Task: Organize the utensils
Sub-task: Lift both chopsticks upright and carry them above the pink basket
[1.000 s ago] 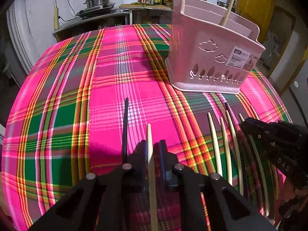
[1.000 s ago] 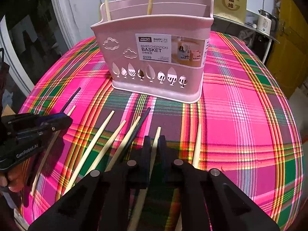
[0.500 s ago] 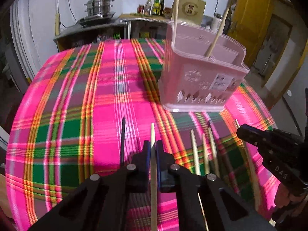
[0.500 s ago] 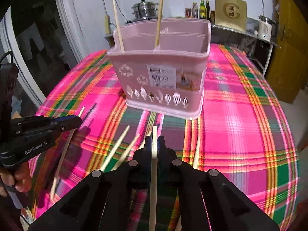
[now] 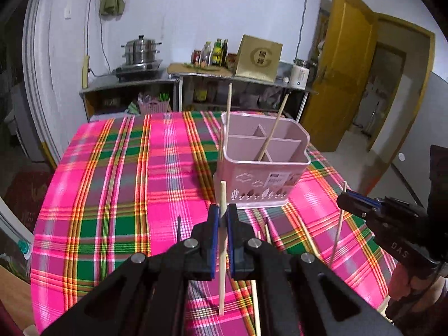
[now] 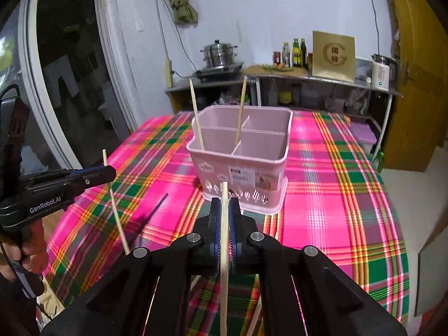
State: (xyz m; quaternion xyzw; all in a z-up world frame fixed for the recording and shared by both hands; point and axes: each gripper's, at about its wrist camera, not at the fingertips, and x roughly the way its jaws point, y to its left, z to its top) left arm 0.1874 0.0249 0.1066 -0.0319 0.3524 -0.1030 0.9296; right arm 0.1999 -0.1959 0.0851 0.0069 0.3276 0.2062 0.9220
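While tongs grip chopsticks [image 5: 222, 240], basket [image 5: 263, 173] ahead

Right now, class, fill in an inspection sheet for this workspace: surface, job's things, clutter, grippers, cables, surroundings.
Surface: table under a pink plaid tablecloth.
Job's things: pink divided basket standing on the cloth with two chopsticks upright inside; more pale chopsticks and one dark chopstick lying on the cloth.
Clutter: nothing seen on the table.
Grippers: left gripper with jaws shut on a pale chopstick; right gripper with jaws shut on another pale chopstick.
Cables: black cable by the hand holding the left gripper.
Surroundings: steel steamer pot, bottles, gold box, kettle, yellow door.
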